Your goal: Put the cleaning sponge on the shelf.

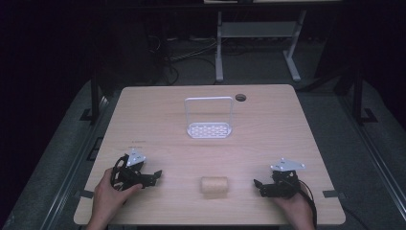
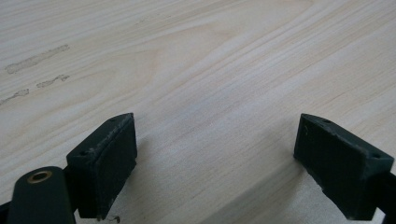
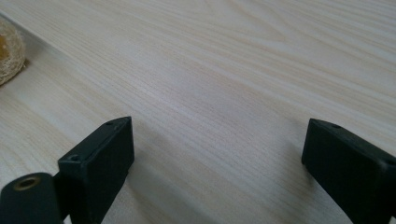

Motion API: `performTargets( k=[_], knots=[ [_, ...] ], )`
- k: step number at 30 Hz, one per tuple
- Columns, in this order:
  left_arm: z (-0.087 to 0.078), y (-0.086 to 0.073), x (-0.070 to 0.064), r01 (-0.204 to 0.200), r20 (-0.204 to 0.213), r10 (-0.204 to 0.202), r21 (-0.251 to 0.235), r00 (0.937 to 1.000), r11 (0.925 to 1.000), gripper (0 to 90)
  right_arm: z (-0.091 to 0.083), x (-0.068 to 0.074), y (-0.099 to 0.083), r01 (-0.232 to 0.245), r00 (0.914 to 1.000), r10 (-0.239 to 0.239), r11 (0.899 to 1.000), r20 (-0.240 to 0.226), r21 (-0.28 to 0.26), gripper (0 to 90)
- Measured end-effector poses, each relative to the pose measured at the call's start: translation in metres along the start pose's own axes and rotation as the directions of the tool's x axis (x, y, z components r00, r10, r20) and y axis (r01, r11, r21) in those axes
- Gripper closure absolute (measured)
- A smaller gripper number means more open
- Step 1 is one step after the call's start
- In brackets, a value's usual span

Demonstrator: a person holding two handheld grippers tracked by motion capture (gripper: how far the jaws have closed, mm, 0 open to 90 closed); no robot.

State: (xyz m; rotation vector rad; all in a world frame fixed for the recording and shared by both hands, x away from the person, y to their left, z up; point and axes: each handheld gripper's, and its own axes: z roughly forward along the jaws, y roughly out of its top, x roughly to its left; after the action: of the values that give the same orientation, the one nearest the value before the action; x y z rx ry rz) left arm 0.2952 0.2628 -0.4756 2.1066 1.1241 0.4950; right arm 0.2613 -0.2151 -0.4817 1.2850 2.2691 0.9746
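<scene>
Dim flooring and cables surrounded the light wooden table [image 1: 268, 120]. I held my left hand-held gripper [image 1: 152, 176] at the near left edge, jaws spread apart and empty. My right hand-held gripper [image 1: 259, 185] rested at the near right, jaws likewise apart over bare wood. Between them lay a tan loofah sponge [image 1: 214, 186]. A white rack [image 1: 209, 118] stood upright near the table's centre.

White rack [image 1: 209, 120], loofah [image 1: 214, 186], wooden table [image 1: 158, 124]

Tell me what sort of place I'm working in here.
Probably a lab or recording workspace: a wooden table on dark carpet, cables on the floor behind it, and a bench frame beyond.
</scene>
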Motion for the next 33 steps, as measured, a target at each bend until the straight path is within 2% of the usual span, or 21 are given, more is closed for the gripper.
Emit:
performTargets(
  k=[9, 12, 15, 19, 23, 24, 33],
  knots=[
    [0.000, 0.000, 0.000, 0.000, 0.000, 0.000, 0.000, 1.0000, 1.0000, 12.6, 0.000, -0.001, 0.000, 0.012, 0.9998, -0.012, 1.000, -0.016, 0.001, 8.9],
    [0.000, 0.000, 0.000, 0.000, 0.000, 0.000, 0.000, 1.0000, 1.0000, 12.6, 0.000, -0.001, 0.002, 0.013, 0.9988, -0.013, 1.000, -0.047, 0.005, 9.1],
    [0.000, 0.000, 0.000, 0.000, 0.000, 0.000, 0.000, 1.0000, 1.0000, 12.7, 0.000, -0.002, 0.003, 0.018, 0.9981, -0.018, 1.000, -0.059, 0.008, 9.1],
    [0.000, 0.000, 0.000, 0.000, 0.000, 0.000, 0.000, 1.0000, 1.0000, 12.6, 0.001, -0.002, 0.008, 0.039, 0.9944, -0.040, 0.999, -0.098, -0.007, 9.0],
    [0.000, 0.000, 0.000, -0.001, 0.000, 0.001, 0.001, 1.0000, 1.0000, 12.7, 0.001, -0.001, 0.011, 0.049, 0.9925, -0.051, 0.999, -0.111, -0.019, 9.1],
    [0.000, 0.000, 0.000, -0.001, 0.000, 0.001, 0.000, 1.0000, 1.0000, 12.6, 0.000, -0.001, 0.014, 0.050, 0.9892, -0.053, 0.998, -0.136, -0.029, 9.1],
    [0.000, 0.000, 0.000, -0.001, 0.000, 0.001, 0.000, 1.0000, 1.0000, 12.7, -0.003, 0.000, 0.023, 0.072, 0.9806, -0.078, 0.996, -0.179, -0.044, 9.1]
  ],
)
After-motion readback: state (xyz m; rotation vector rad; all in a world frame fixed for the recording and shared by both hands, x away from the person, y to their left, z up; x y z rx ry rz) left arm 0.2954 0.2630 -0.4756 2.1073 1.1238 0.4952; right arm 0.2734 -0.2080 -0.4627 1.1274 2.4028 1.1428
